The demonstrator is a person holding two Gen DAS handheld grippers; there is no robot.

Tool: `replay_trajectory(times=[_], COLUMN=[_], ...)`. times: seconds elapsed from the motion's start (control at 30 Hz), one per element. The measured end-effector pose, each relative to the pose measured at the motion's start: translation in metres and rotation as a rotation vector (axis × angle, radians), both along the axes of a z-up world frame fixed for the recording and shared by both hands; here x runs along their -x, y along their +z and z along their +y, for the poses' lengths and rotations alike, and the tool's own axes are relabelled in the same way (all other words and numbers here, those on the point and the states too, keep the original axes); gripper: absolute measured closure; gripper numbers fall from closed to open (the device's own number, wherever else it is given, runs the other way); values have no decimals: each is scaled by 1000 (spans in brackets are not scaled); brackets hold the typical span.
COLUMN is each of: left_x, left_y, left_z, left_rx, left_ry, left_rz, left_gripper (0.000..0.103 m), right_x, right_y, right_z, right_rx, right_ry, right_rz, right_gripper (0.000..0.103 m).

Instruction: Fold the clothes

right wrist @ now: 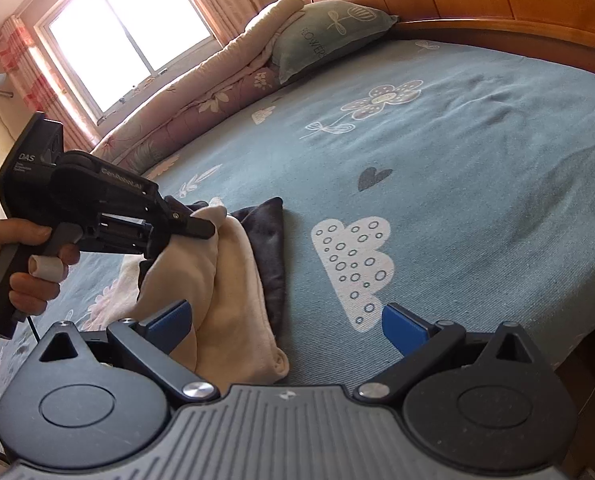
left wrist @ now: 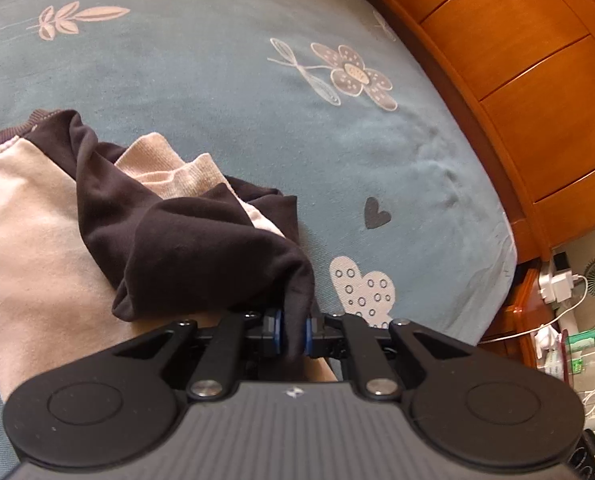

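Mid-fold: left gripper point(left wrist: 292, 330) clenched on dark sleeve point(left wrist: 201, 240) of cream/dark garment point(right wrist: 233, 280) lying near edge of bed point(right wrist: 477, 152), right gripper point(right wrist: 285, 324) released w/ nothing btwn jaws; next, prob. lay sleeve across body, flatten w/ right.

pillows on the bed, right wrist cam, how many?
1: a teal pillow at the head of the bed, leaning against the rolled quilt by the window. Others may be hidden behind that quilt.

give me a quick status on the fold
Left gripper shut on dark sleeve. Right gripper open, empty. Cream-and-dark sweatshirt bunched on bed, path clear.
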State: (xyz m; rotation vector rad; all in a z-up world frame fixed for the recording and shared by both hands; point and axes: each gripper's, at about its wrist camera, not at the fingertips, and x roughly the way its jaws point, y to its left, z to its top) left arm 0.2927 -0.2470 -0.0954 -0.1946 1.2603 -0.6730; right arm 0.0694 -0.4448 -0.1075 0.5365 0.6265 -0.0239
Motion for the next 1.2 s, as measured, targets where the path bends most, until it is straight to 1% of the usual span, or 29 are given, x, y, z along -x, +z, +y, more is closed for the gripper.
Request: replay_trajectory(times=[0.03,0.1,0.13,0.2,0.23,0.3,0.37,0.47,0.53,0.6,0.67,0.73,0.8,0.83,0.9,1.0,1.07,1.1,1.13,1.17,1.2], left_x=[0,2,2,1,1,3,5,13,24,39,61,82,97,101,108,116,123,126,129,130,130], left_y=[-2,-3,-2,3,7,14,21,32,39,44,45,42,37,35,31,25,21,19,18,16,14], left_z=[-3,-9,-11,-14,-17,-21,-22,-12,1,14,32,49,67,74,89,104,105,105,105,104,102], left_rx=[0,-1,9,36,61,78,73,54,21,-50,-132,-190,-208,-207,-202,-185,-191,-182,-158,-131,-112], left_ry=[-3,-10,-16,-30,-44,-60,-75,-93,-121,-146,-188,-213,-207,-189,-143,-85,-72,-70,-78,-90,-95], left_rz=[4,9,12,18,19,0,-13,-83,-146,-229,-335,-405,-433,-426,-407,-406,-426,-428,-422,-418,-411], left_gripper=[87,82,78,74,72,69,69,65,57,56,54,51,51,50,49,48,46,46,45,44,41], right_x=[1,2,3,4,4,4,5,5,6,5,5,4,2,1,-1,-5,-9,-11,-13,-17,-22], right_y=[-1,-3,-3,-5,-6,-7,-6,-2,1,2,2,3,6,8,12,18,18,16,14,10,6], right_z=[-2,-5,-6,-9,-9,-10,-10,-7,-5,-4,-2,3,12,17,27,51,67,73,78,82,85], right_rx=[2,9,10,6,4,0,-7,-1,1,1,-1,-9,-16,-19,-26,-19,-7,-4,-3,-7,-13], right_ry=[-3,-8,-10,-15,-17,-19,-14,1,12,23,39,77,138,170,233,354,414,435,454,471,489], right_rz=[4,10,12,18,20,21,18,7,-3,-7,-10,-17,-35,-45,-65,-85,-77,-65,-54,-41,-27], right_gripper=[0,0,0,0,0,0,0,0,0,0,0,0,0,0,0,0,1,2,6,13,15])
